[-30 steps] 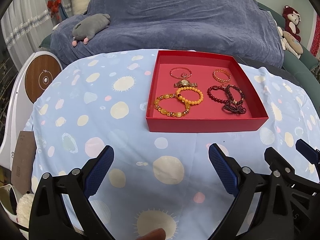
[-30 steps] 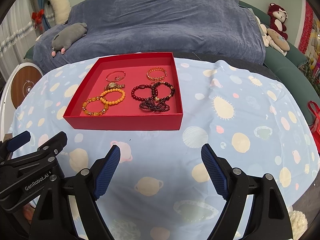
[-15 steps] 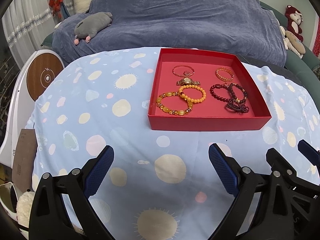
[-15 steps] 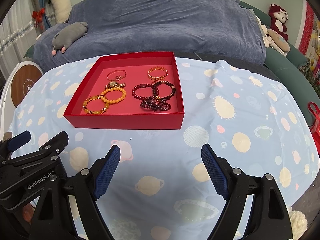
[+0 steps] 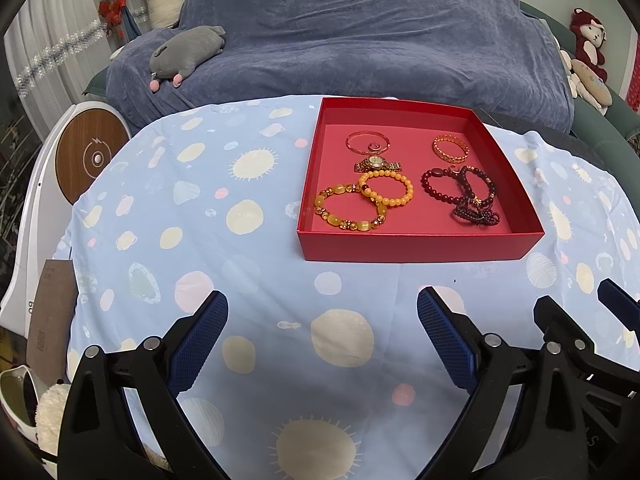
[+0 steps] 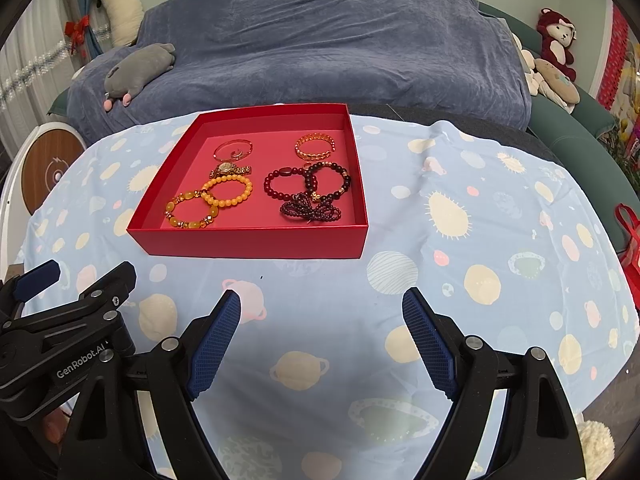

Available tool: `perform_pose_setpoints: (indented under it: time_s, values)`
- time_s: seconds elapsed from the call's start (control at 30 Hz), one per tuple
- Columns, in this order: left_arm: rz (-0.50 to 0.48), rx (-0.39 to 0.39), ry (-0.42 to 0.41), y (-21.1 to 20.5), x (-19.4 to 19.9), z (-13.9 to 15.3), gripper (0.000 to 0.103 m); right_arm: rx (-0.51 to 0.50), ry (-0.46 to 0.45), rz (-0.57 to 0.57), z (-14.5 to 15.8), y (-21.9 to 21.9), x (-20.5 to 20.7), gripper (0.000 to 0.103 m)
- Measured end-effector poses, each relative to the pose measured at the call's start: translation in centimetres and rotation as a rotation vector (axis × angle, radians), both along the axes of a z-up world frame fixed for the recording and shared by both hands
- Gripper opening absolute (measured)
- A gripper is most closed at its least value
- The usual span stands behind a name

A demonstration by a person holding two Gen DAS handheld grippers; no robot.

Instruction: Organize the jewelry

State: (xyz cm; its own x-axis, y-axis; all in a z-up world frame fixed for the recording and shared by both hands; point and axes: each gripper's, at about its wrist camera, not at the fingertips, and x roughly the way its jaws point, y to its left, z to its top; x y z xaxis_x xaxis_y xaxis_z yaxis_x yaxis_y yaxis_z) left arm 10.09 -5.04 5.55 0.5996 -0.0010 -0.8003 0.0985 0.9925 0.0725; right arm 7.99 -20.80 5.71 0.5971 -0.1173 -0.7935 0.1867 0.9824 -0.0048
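Bracelets [image 5: 366, 196] and watch [image 5: 376, 165] lie inside red box [image 5: 420, 246].

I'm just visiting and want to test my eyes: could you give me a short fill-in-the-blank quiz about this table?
1. All the bracelets lie inside a ____ box.
2. The gold watch lies between the pink bangle and the ____ bead bracelet.
3. Both the left gripper and the right gripper are ____ and hold nothing.
4. The gray plush rests on the ____ sofa cover.

Missing words: red; orange; open; blue
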Motion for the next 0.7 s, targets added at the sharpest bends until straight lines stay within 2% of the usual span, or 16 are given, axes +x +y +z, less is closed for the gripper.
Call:
perform_pose_setpoints:
  time_s: [0.7]
  values:
    - [-0.002,-0.003,0.002,0.05,-0.04,0.05,0.091,0.001,-0.001,-0.005,0.08,-0.18,0.00,0.080]
